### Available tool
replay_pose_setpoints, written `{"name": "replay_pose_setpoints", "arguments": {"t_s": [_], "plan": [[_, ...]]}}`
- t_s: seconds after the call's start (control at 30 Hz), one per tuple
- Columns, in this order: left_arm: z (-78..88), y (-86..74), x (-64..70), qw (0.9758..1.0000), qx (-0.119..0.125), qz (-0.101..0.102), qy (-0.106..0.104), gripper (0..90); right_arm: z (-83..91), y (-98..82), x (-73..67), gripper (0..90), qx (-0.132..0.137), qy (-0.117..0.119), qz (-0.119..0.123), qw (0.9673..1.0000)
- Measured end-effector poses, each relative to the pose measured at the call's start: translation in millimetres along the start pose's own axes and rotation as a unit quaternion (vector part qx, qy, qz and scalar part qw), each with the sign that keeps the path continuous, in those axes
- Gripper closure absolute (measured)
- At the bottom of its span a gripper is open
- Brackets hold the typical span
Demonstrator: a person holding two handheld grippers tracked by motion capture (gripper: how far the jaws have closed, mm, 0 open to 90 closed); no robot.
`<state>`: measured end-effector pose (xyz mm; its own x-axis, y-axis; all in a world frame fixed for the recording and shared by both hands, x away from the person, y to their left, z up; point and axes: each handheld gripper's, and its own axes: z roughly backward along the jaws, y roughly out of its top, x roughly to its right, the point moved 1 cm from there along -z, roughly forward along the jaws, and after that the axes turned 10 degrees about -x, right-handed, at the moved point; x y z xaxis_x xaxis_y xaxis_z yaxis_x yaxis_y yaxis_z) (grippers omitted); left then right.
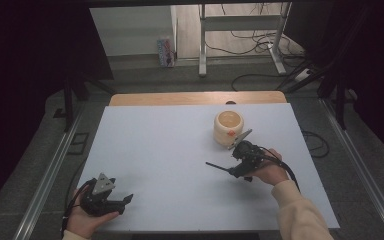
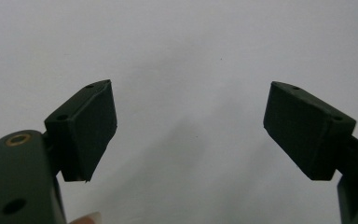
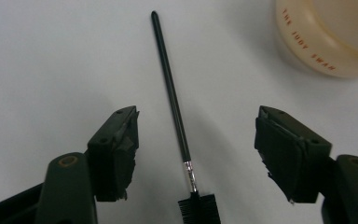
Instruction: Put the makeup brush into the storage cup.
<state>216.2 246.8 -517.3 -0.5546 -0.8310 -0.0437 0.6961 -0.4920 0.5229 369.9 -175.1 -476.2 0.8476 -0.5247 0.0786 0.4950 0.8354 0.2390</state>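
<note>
High view: left gripper (image 1: pixel 116 202) lower left on the white tabletop (image 1: pixel 170 150), right gripper (image 1: pixel 237 162) right of centre, just below the cream round ceramic pot (image 1: pixel 228 127).
Left gripper view: jaws wide, nothing between.
Right gripper view: jaws wide, slim black brush (image 3: pixel 179 126) lying between them, untouched; pot upper right.

Cream cup (image 3: pixel 326 42) with red lettering on its side reading "THE JUDY SWAN"
</note>
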Motion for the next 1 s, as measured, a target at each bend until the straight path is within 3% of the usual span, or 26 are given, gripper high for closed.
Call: {"name": "replay_pose_setpoints", "arguments": {"t_s": [0.5,1.0], "plan": [[-0.5,-0.2,-0.2,1.0,-0.003,-0.002,-0.002,17.9,-12.8,-1.0,2.1,43.0,-0.05,0.022,0.016,0.9984],[-0.4,-0.3,-0.3,1.0,-0.003,-0.003,-0.001,17.9,-22.5,-3.0,5.7,61.7,-0.094,0.028,0.035,0.9946]]}}
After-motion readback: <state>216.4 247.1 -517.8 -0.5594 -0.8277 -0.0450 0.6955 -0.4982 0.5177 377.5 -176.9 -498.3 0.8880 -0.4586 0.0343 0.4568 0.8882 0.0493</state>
